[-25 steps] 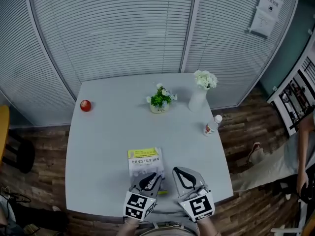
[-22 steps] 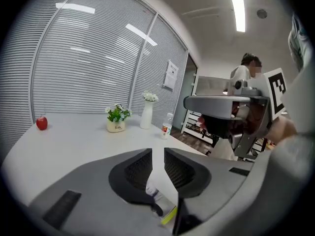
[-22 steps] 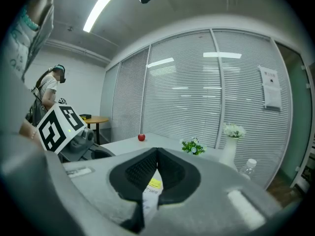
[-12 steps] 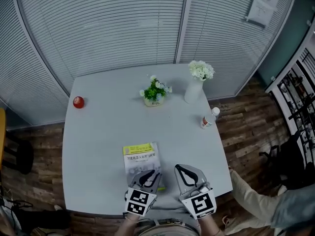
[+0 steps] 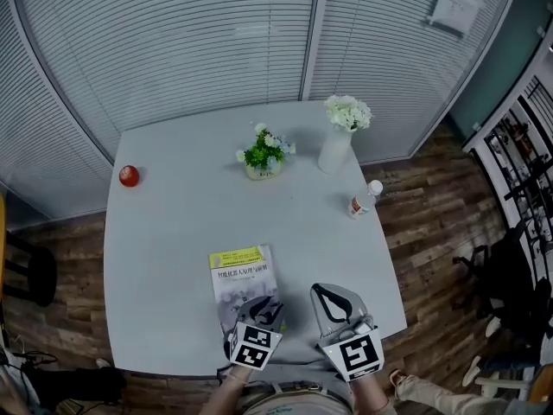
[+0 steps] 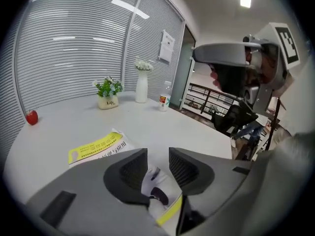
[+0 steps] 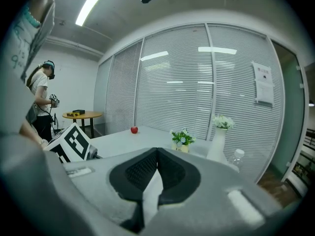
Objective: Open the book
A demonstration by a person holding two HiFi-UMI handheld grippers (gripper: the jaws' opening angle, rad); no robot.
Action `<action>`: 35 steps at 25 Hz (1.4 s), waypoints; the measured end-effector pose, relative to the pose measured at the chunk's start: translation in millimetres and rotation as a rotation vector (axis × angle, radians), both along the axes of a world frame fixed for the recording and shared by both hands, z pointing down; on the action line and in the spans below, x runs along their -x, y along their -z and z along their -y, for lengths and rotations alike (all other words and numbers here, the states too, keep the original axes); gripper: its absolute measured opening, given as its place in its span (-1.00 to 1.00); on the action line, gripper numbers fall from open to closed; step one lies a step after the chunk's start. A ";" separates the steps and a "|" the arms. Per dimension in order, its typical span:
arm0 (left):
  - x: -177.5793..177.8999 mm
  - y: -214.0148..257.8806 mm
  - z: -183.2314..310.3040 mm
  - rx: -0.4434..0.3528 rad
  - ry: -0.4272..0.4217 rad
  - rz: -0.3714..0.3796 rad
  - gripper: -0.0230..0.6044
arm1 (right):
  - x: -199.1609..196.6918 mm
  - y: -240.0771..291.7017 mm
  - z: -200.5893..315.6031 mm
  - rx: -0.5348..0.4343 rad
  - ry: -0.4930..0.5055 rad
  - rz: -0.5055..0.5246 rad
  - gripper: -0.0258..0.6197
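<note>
The closed book [image 5: 241, 272] lies flat near the table's front edge, with a yellow band across the top of its cover. My left gripper [image 5: 262, 306] sits low over the book's near end. Its jaws have just been opening and stand apart. In the left gripper view the book [image 6: 96, 146] stretches ahead, and its near corner shows in the gap of the left gripper [image 6: 157, 164], with neither pad pressing on it. My right gripper [image 5: 327, 296] hovers over bare table just right of the book. The right gripper [image 7: 156, 152] has its tips together and holds nothing.
A red apple [image 5: 129, 175] sits at the far left of the grey table [image 5: 164, 232]. A small potted plant [image 5: 263, 156], a white vase of flowers [image 5: 339, 141] and a bottle [image 5: 363, 199] stand towards the back right. A person [image 7: 42, 102] stands beyond the table.
My left gripper has sunk towards the book's near end and its jaws have spread apart. The right gripper has shifted slightly beside it. The book has not moved.
</note>
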State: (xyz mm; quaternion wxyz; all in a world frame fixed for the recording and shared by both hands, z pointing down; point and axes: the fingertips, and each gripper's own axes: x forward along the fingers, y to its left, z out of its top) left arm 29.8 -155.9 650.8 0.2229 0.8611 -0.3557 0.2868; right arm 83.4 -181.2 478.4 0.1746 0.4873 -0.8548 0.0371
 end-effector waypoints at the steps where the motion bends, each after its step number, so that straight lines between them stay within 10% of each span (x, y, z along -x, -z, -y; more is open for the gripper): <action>1: -1.0 -3.7 0.7 0.002 -0.001 0.013 -0.48 | -1.6 -1.2 0.6 0.002 -0.002 -0.001 -0.91; 26: -4.3 -71.8 32.1 -0.022 0.024 0.278 0.15 | -15.6 -17.9 14.4 0.048 -0.002 -0.017 -0.91; 35: 4.0 -63.0 31.1 0.019 0.058 0.228 0.15 | -9.8 -15.9 13.6 0.045 0.005 -0.019 -0.91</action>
